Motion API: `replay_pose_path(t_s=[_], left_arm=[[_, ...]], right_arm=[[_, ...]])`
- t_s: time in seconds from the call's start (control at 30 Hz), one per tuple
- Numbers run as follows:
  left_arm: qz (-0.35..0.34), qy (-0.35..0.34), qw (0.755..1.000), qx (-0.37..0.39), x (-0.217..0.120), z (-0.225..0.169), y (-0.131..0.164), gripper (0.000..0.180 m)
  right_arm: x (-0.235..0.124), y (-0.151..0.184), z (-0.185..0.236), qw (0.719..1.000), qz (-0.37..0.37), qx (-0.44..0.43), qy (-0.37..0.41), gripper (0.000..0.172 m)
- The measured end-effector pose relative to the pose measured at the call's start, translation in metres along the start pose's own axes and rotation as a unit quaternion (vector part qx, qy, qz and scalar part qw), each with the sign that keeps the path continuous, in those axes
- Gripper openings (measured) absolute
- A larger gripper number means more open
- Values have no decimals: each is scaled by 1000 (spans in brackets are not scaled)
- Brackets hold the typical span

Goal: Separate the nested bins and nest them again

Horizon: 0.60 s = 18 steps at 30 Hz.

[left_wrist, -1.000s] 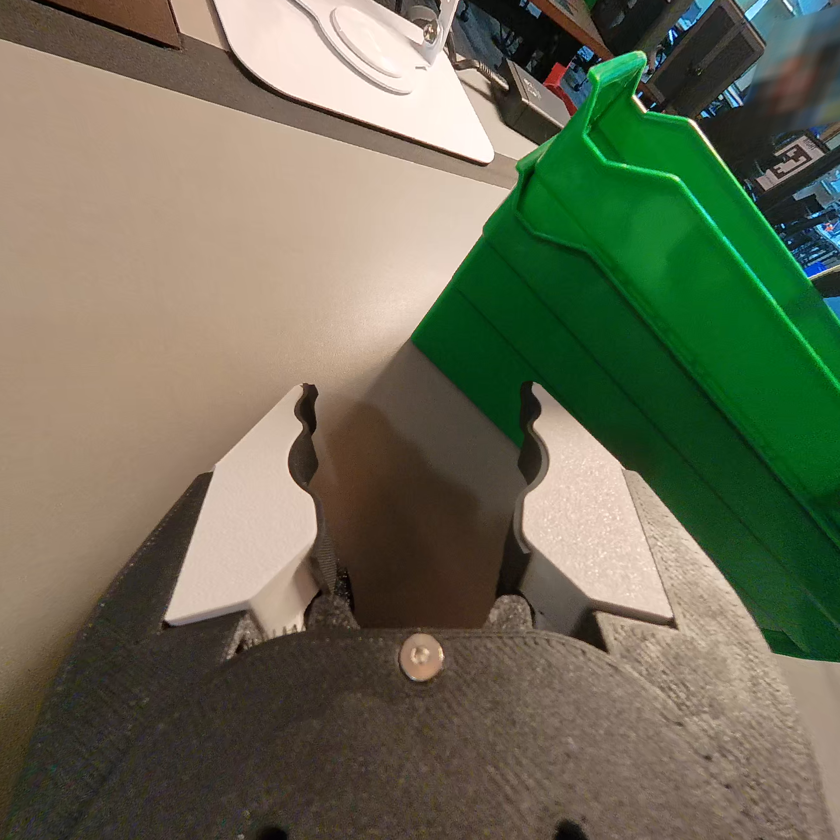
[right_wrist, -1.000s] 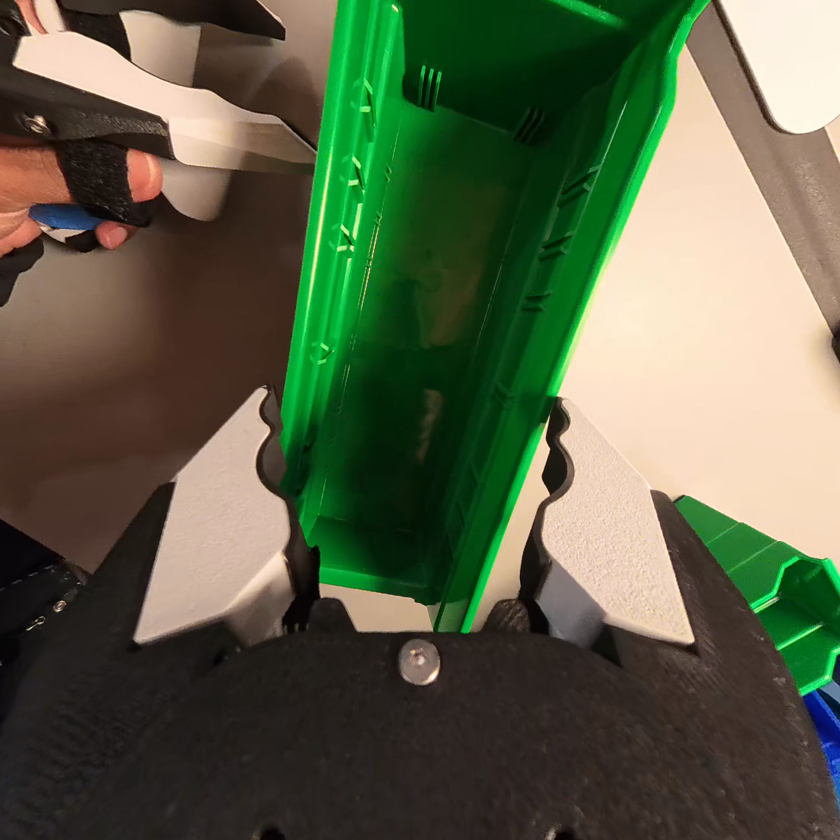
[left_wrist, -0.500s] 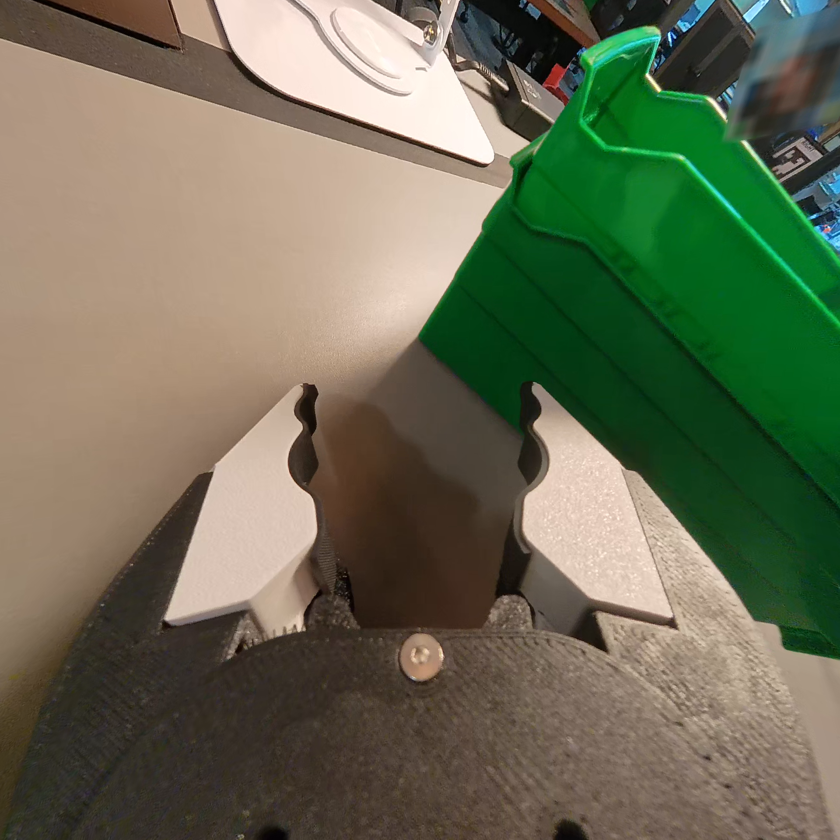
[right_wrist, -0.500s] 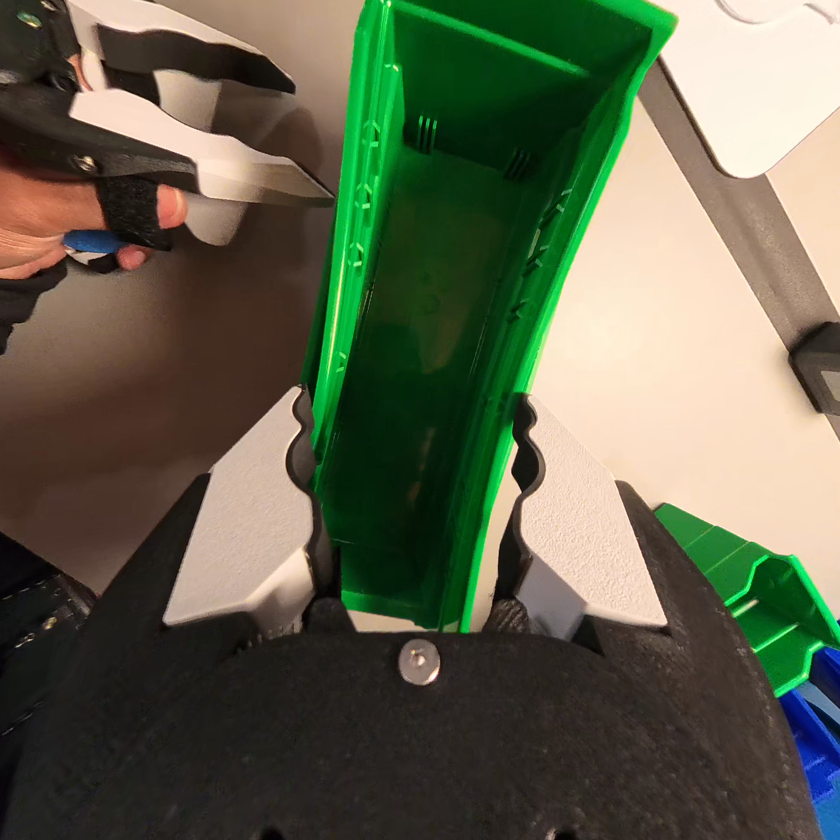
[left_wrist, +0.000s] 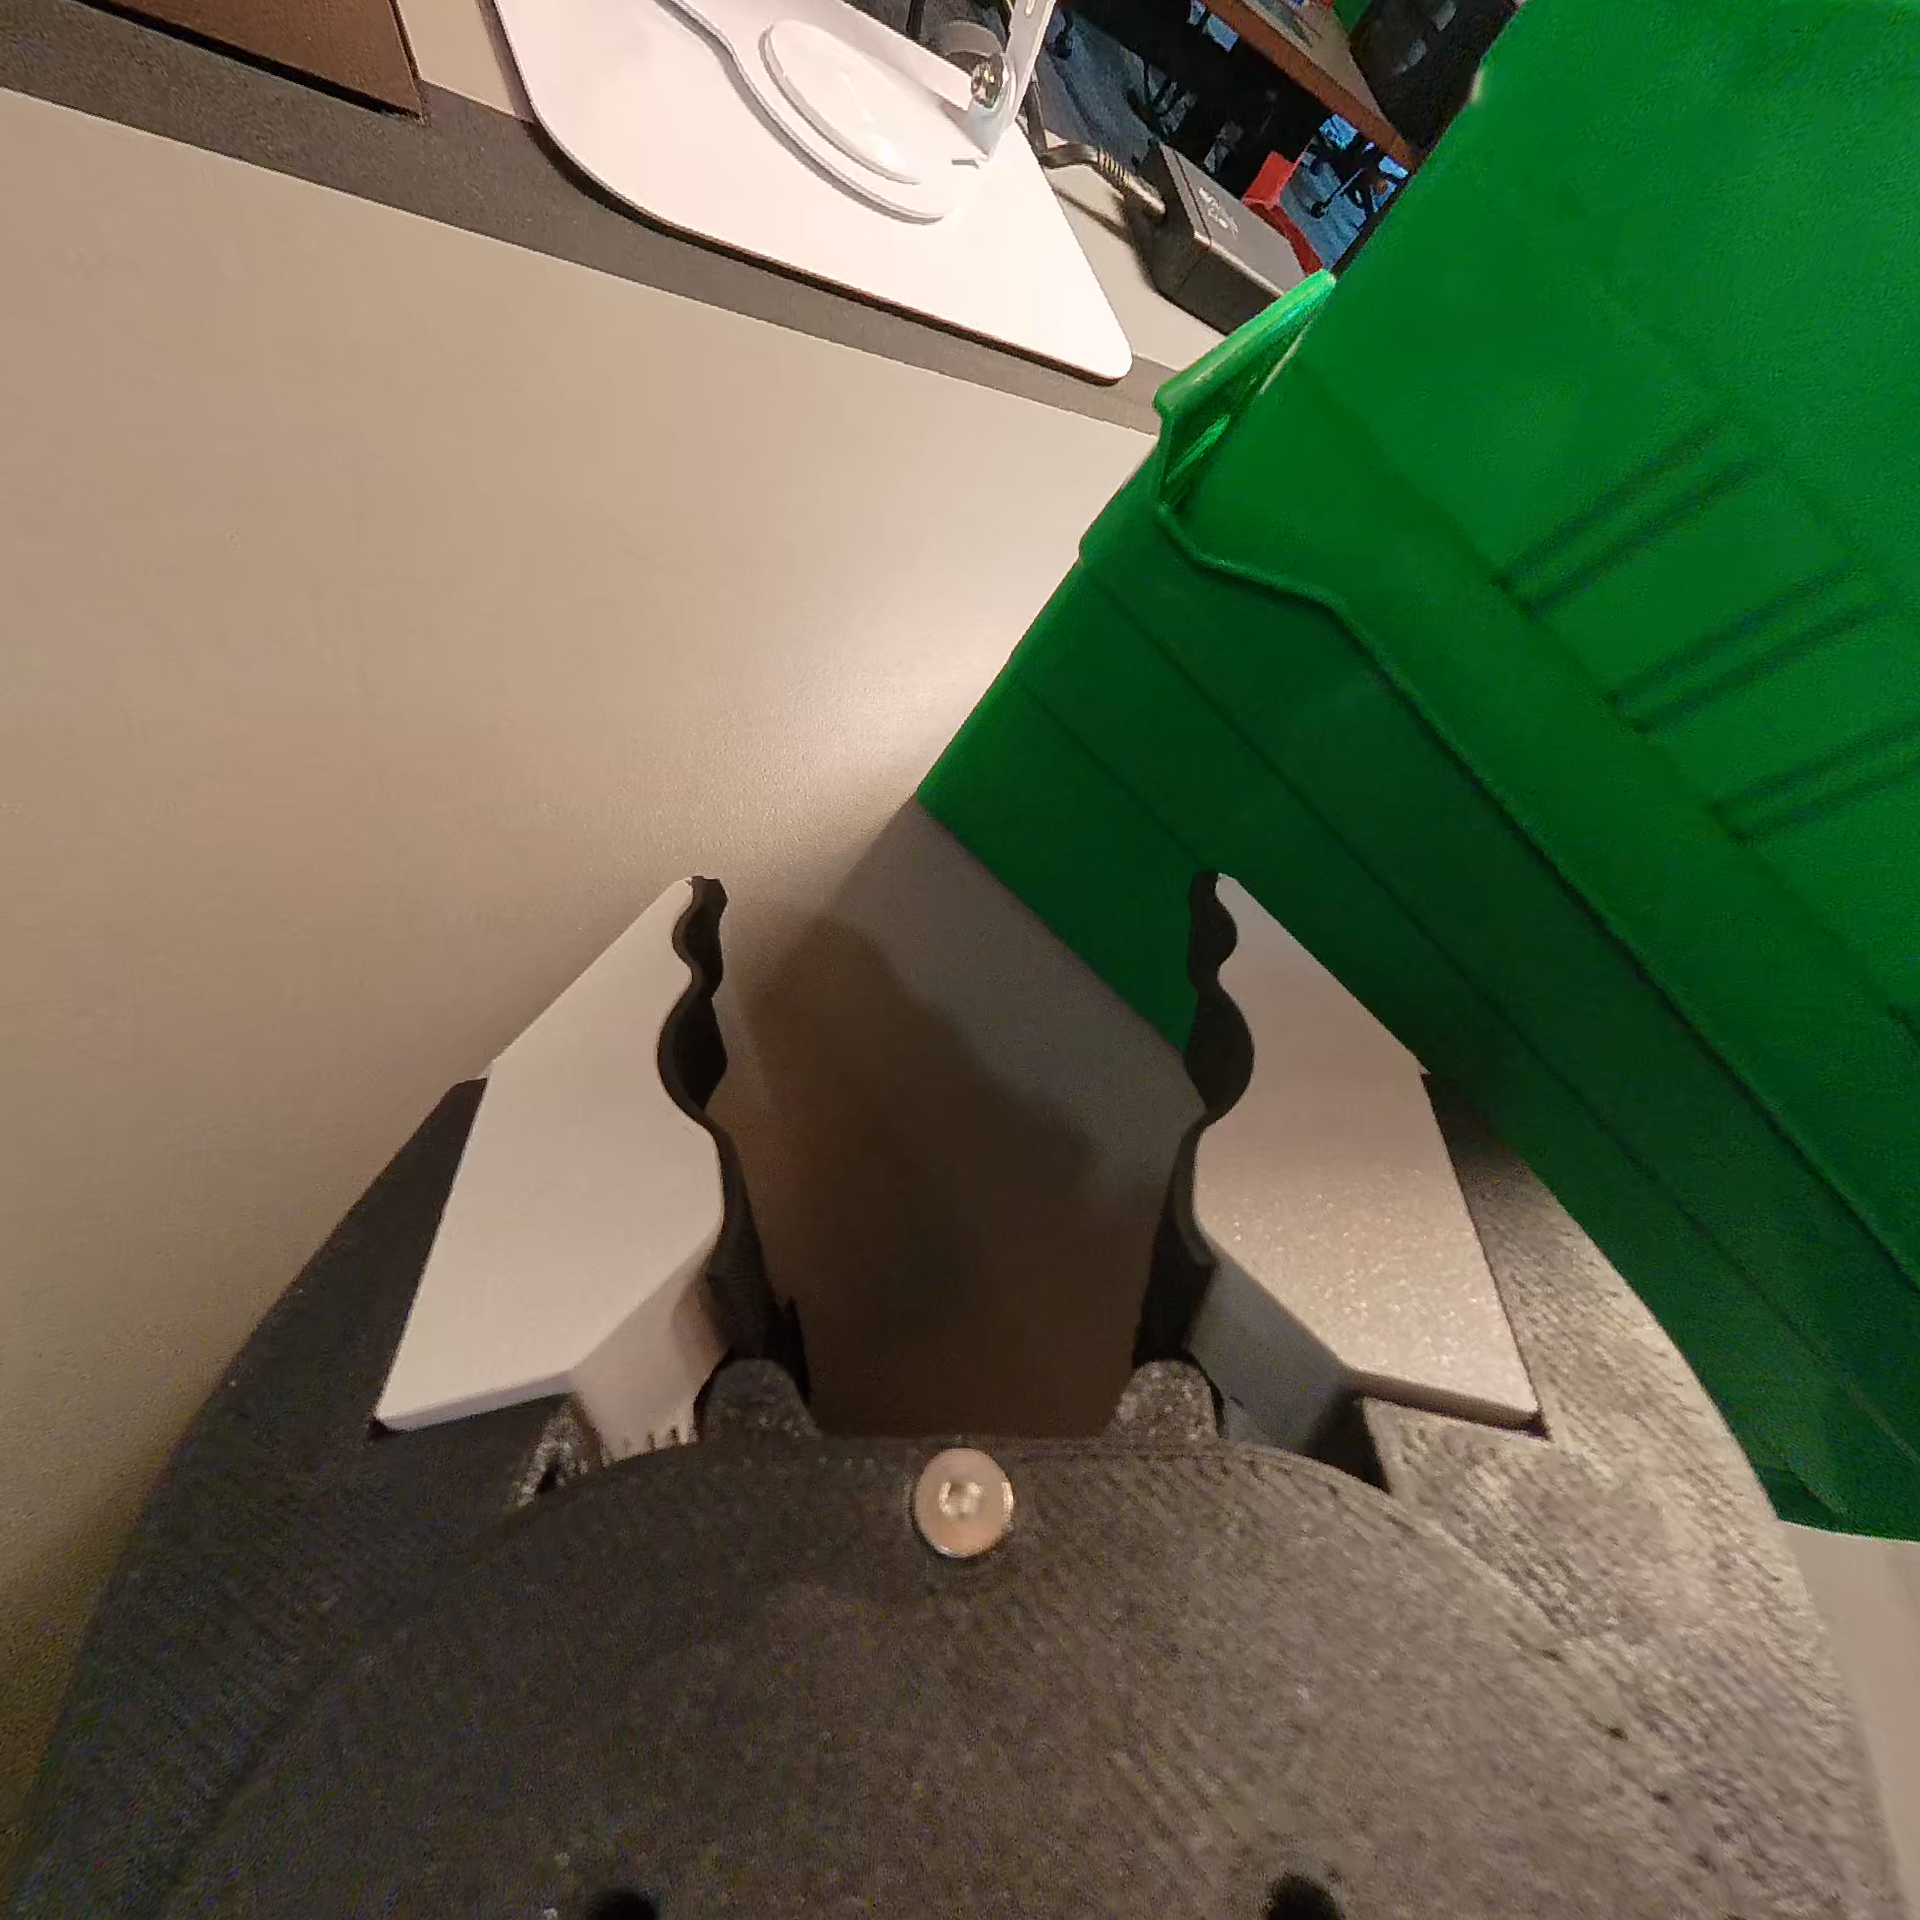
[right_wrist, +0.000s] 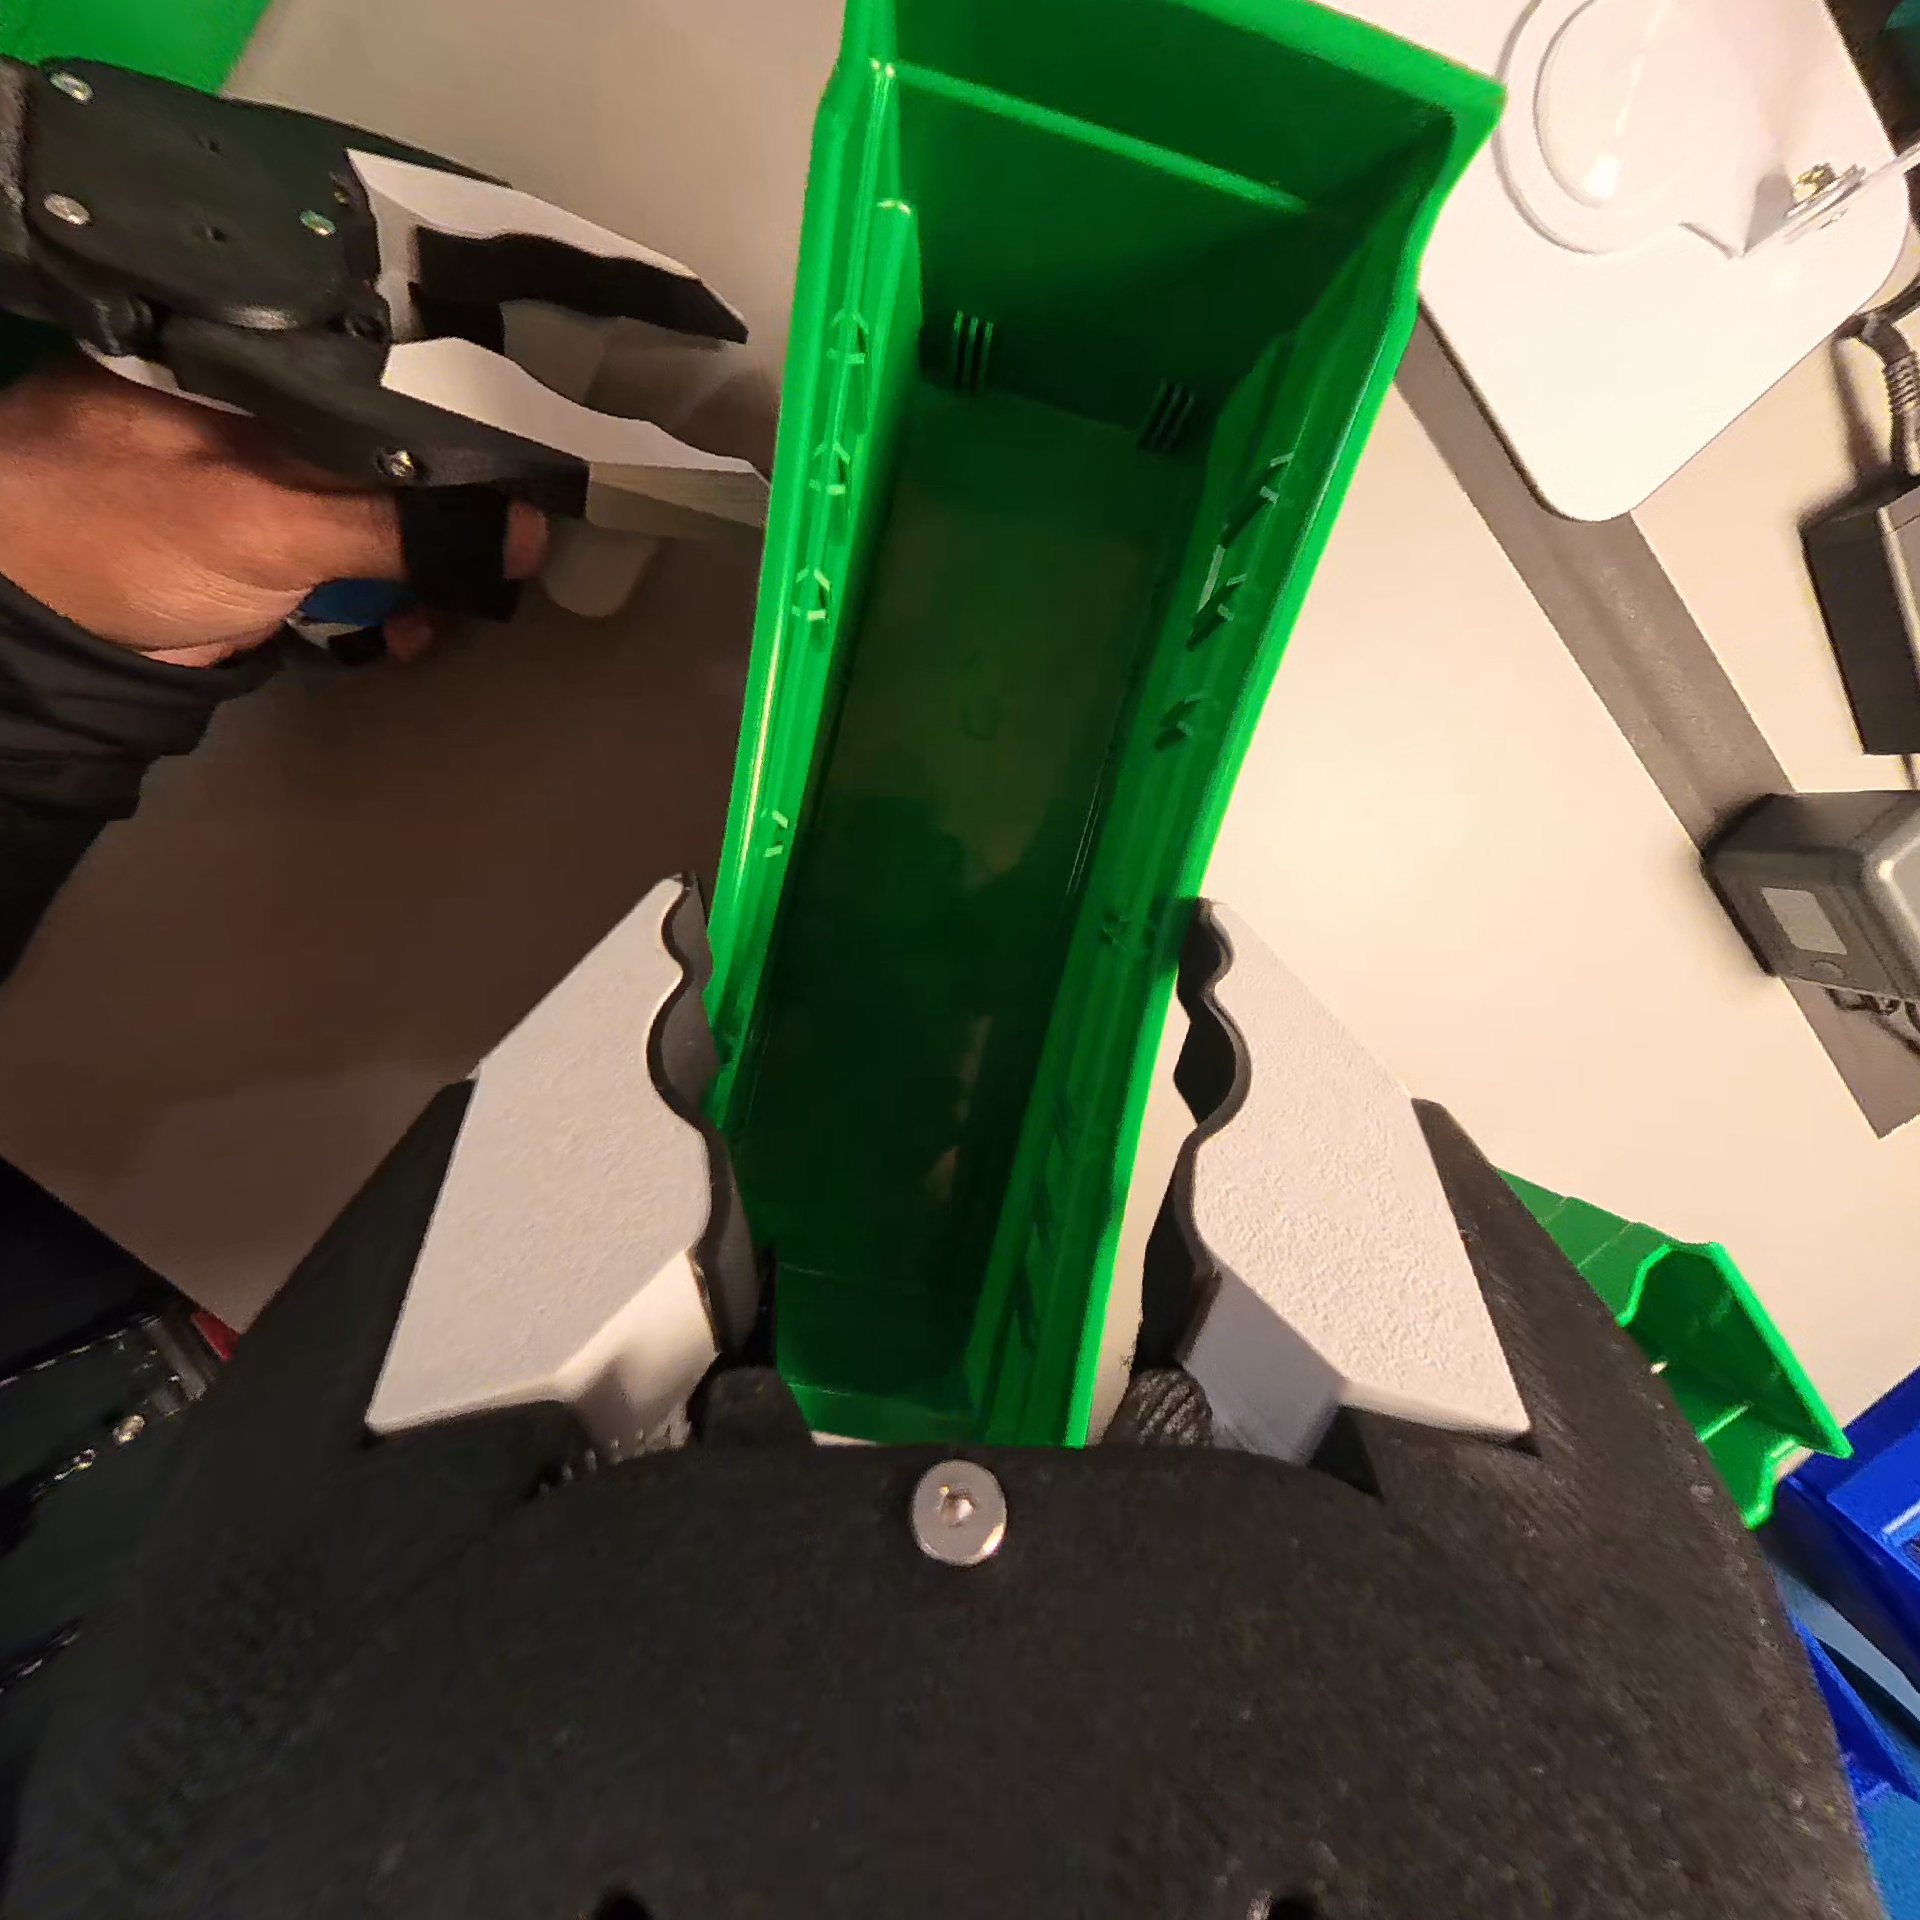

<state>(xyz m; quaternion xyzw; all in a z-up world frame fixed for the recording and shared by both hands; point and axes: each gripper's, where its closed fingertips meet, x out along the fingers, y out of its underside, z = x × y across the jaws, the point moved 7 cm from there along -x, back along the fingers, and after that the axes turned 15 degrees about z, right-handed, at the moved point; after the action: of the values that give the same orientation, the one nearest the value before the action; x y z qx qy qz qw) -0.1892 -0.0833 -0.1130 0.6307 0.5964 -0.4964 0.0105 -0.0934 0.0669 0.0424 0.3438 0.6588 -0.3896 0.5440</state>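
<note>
Left wrist view: the left gripper (left_wrist: 956,997) is hovering with its jaws standing apart over bare beige table (left_wrist: 416,675), nothing between the pads. Just ahead and to its right, the green bin (left_wrist: 1507,727) is filling the upper right corner, tilted, its stepped outer wall passing right behind the right fingertip; contact cannot be settled from here. Farther ahead, past a dark strip in the table, a white stand base (left_wrist: 831,177) is lying flat, and beyond it the room is showing dim furniture and a red item, too small to name. Right wrist view: the right gripper (right_wrist: 951,997) is clamping the green bin (right_wrist: 997,644) across its width, both pads pressing on the long side walls, the open inside running straight ahead from the jaws. The bin looks lifted clear of the table. To its left, the left gripper (right_wrist: 717,405) is waiting beside the bin wall, jaws apart, held in a hand (right_wrist: 197,530). Behind and to the right of the jaws, a second green bin (right_wrist: 1704,1351) is sitting on the table with a blue bin (right_wrist: 1860,1538) next to it. Judgement: separation appears done; whether this bin is going out or back in cannot be told, and nesting is not yet completed.
</note>
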Motion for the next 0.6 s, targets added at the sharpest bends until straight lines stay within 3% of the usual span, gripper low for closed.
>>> replay_pose_path(t_s=[0.23,0.43,0.6], left_arm=[[0,2,1000,-2,0,0,0,90],[-1,2,1000,-1,0,0,0,89],[-2,0,1000,0,0,0,0,90]], right_arm=[[-46,9,-14,998,-57,17,1,94],[-98,38,-39,993,-105,50,34,96],[-73,68,-75,988,-73,113,77,96]])
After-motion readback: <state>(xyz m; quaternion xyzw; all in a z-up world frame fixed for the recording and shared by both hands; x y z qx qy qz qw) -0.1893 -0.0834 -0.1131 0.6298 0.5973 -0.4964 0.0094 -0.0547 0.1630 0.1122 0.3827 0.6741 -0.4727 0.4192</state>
